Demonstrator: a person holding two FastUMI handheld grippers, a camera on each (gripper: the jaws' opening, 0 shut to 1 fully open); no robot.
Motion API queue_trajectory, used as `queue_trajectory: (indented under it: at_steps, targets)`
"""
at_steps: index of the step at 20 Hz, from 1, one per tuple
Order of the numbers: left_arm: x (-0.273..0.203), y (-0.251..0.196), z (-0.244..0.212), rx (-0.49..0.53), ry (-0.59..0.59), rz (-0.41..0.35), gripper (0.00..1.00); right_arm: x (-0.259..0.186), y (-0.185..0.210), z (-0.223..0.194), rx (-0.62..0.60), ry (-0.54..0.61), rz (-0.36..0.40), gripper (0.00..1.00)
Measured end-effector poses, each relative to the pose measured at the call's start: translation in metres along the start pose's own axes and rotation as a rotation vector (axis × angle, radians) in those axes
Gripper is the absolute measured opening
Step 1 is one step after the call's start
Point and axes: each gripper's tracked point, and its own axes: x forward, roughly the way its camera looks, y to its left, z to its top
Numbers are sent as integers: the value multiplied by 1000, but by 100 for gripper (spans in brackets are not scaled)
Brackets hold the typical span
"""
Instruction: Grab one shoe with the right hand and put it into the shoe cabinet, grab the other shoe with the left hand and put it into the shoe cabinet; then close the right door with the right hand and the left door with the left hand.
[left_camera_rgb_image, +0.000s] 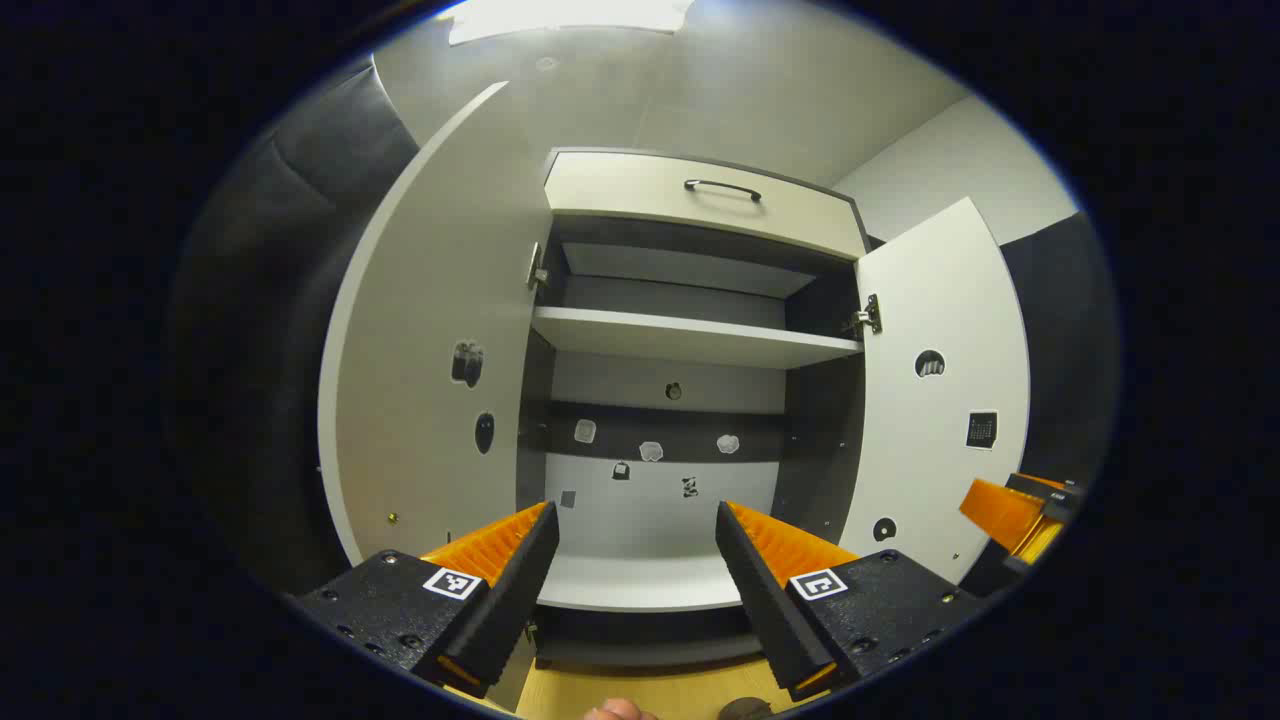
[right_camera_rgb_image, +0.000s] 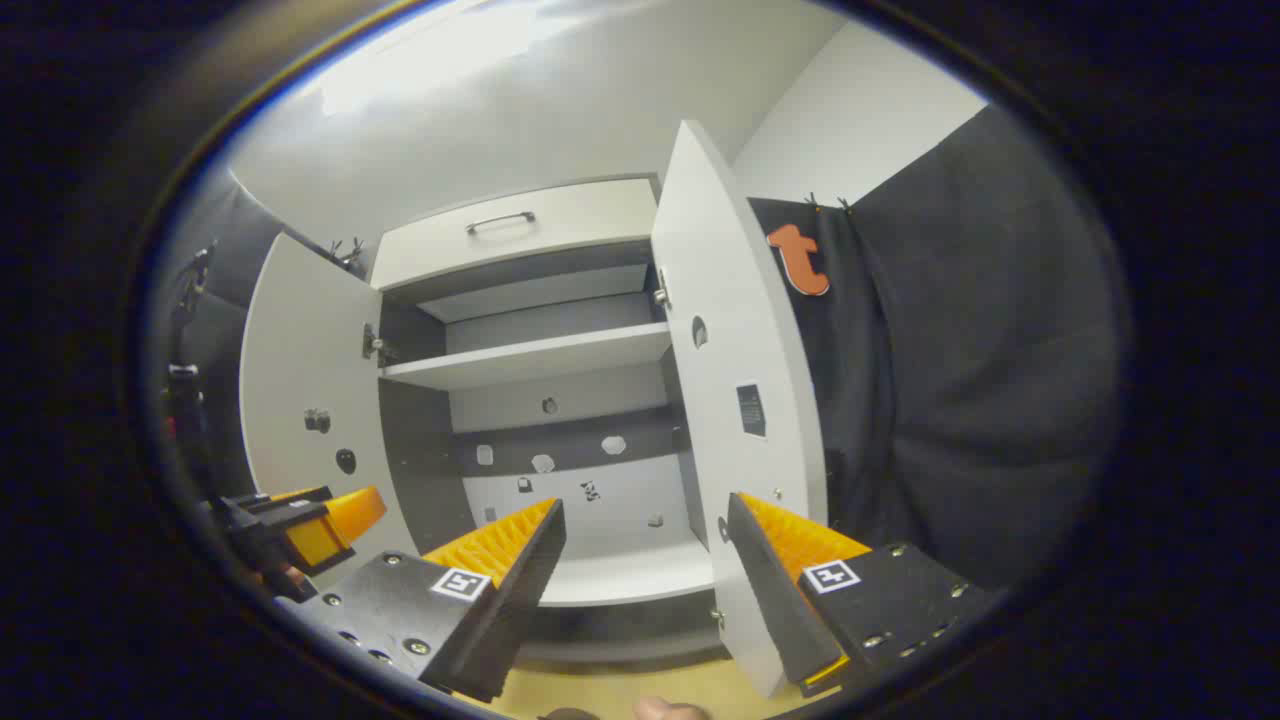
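Shoe cabinet: at 12 o'clock ahead of both grippers.
Left door: swung open.
Right door: swung open.
Left gripper: fingers spread, holding nothing.
Right gripper: fingers spread, holding nothing.
Shelf: bare.

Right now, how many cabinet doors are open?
2: left door swung out at the cabinet's left, right door swung out at its right. Both tongs hang open, empty.
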Motion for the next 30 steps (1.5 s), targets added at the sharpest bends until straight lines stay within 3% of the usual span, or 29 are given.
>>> queue_trajectory:
  at_steps: [1, 7, 8, 9, 17, 20, 30]
  targets:
    - [-2, 1, 1, 0, -4, 6, 93, 5, 3, -5, -10, 13, 9, 98]
    - [-8, 8, -1, 9, 6, 50, 96, 15, 28, -22, -25, 70, 89, 98]
    - [-10, 9, -2, 5, 9, 55, 96, 14, 31, -22, -24, 73, 98, 94]
    - [-11, 9, -5, -4, 15, 58, 96, 16, 33, -25, -24, 80, 106, 98]
    - [-23, 23, -14, -38, 44, 104, 96, 10, 41, -43, -35, 108, 128, 98]
    - [-28, 33, -10, -21, 37, 131, 96, 8, 37, -76, -56, 160, 128, 98]
    - [-50, 61, -12, -6, 51, 185, 96, -48, 22, -258, -125, 499, 145, 98]
